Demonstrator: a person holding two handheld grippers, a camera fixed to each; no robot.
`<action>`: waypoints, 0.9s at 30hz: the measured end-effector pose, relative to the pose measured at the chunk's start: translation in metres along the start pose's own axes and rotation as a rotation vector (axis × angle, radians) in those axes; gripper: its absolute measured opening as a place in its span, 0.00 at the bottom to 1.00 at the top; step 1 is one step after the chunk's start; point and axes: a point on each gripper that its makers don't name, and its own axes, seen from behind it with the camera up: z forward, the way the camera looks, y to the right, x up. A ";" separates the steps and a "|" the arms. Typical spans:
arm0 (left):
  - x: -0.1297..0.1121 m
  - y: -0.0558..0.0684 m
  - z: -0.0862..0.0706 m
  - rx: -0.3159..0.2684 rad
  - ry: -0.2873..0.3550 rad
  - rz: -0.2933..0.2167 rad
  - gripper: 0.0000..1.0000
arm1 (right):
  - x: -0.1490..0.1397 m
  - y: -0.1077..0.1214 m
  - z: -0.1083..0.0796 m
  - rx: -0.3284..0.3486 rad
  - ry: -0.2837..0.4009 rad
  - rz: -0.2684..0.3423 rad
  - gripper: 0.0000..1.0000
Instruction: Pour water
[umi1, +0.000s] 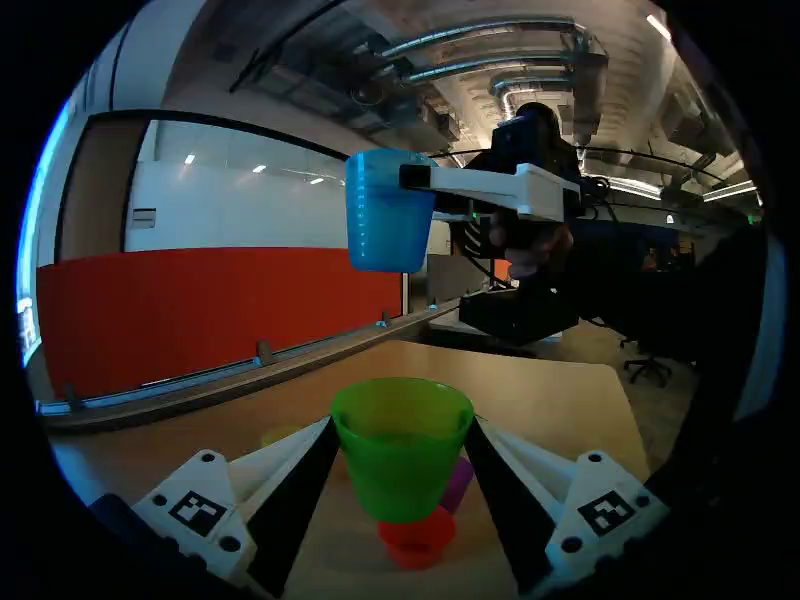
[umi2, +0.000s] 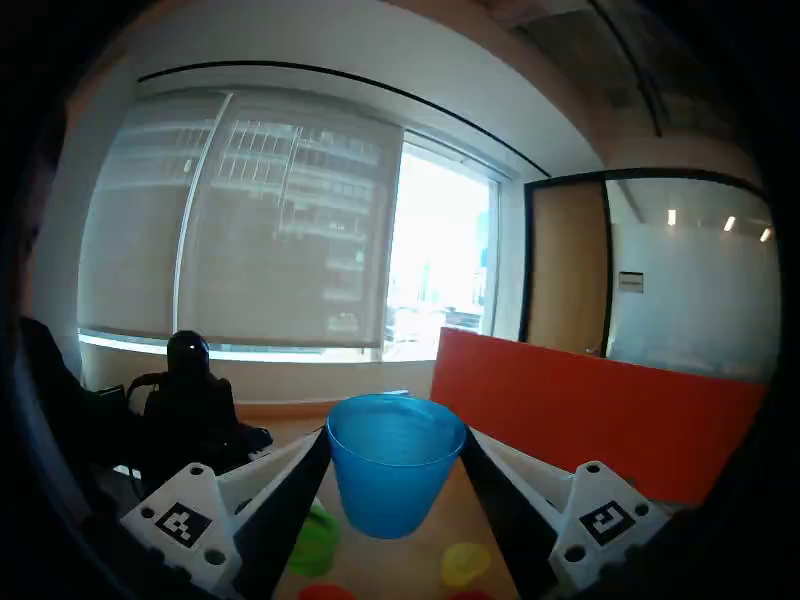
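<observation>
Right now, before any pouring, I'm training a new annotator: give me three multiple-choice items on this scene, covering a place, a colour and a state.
1. In the left gripper view, where is the blue cup relative to the green cup?
A. Inside it
B. Above it, in the air
C. Beside it on the table

2. What colour is the cup on the table just beneath the green cup?
A. White
B. Black
C. Red

3. How does the blue cup sit in the right gripper?
A. Upright
B. Upside down
C. On its side

Answers: 1 B, it hangs high above the green cup's rim; 2 C, a red cup shows under the green one; 3 A, its open mouth faces up.
</observation>
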 end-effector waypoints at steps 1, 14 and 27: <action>-0.001 -0.001 0.000 0.002 -0.005 -0.002 0.86 | -0.002 0.000 -0.001 -0.001 -0.003 -0.001 0.93; -0.025 -0.012 -0.009 0.022 -0.122 -0.010 0.86 | -0.025 -0.001 -0.016 -0.015 -0.048 -0.020 0.94; -0.053 -0.007 -0.022 0.023 -0.256 0.031 0.87 | -0.056 -0.011 -0.037 -0.005 -0.099 -0.022 0.94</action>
